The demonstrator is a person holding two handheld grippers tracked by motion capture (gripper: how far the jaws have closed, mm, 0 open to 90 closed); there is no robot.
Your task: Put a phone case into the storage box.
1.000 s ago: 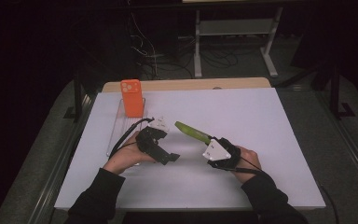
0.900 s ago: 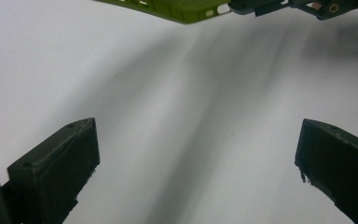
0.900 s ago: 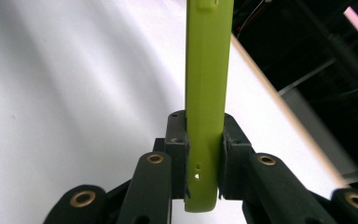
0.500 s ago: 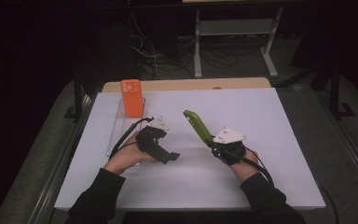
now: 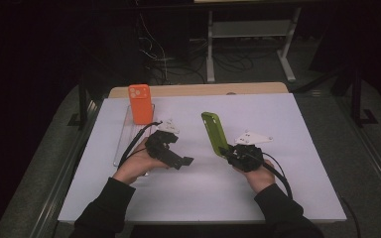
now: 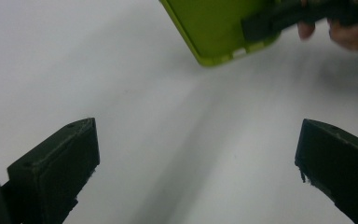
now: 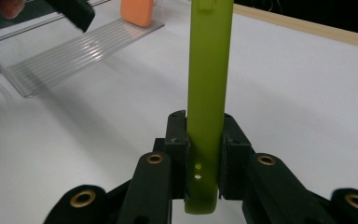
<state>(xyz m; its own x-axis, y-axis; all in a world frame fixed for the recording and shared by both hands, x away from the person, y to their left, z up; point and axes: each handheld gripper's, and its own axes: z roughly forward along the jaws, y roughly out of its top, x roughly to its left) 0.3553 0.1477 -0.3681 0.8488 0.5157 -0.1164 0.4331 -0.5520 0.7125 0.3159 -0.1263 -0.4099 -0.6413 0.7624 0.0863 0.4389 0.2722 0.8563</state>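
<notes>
The right gripper point(image 5: 226, 151) pinches the lower end of a green phone case point(image 5: 214, 133), its jaws pressed against the two flat faces. In the right gripper view the case point(image 7: 206, 93) stands edge-on and upright between the black pads, its bottom edge poking out just below them. From the high view the case tilts up and away from the hand, lifted off the white table point(image 5: 287, 148), near the middle of the tabletop.

The left gripper point(image 5: 187, 161) rests low over the table with its jaws spread wide and nothing between them. In the left gripper view the two pads stand far apart over bare white surface, and the lower corner of the green case point(image 6: 214, 32) shows beyond them, held by the other gripper.

A clear plastic tray point(image 5: 124, 144) lies along the left side of the table, just beside the left hand point(image 5: 136, 166). An orange phone case point(image 5: 140, 103) stands upright at the tray's far end. A wooden strip point(image 5: 198, 89) runs along the far edge of the table.

The table's right half and near edge lie bare, leaving wide room around the right hand point(image 5: 259, 176). Between the two grippers there is a gap of bare table.
</notes>
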